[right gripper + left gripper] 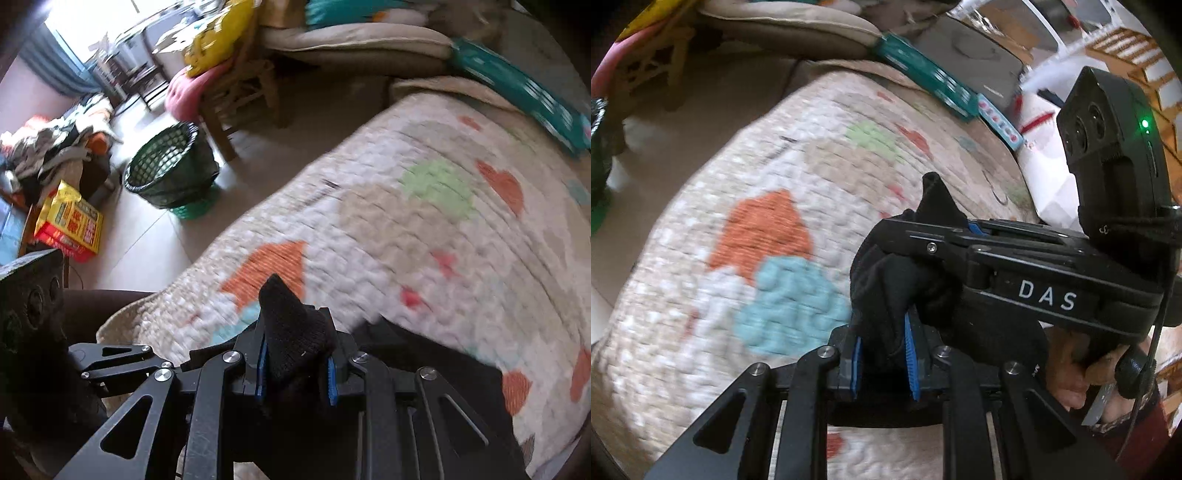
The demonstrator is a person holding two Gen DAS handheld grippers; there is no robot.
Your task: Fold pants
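While both hand-held grippers [882,360] [295,373] pinch pants [295,332], quilt edge [155,314] near.

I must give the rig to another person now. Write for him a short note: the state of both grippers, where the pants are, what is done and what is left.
Left gripper: shut on the black pants.
Right gripper: shut on another bunched part of the pants, close beside the left one.
Pants: lifted at the gripped parts; some cloth lies on the patterned quilt.
Done: both grips taken. How many folds are made cannot be told.
Left: lay the pants flat on the quilt, finish folding, release.
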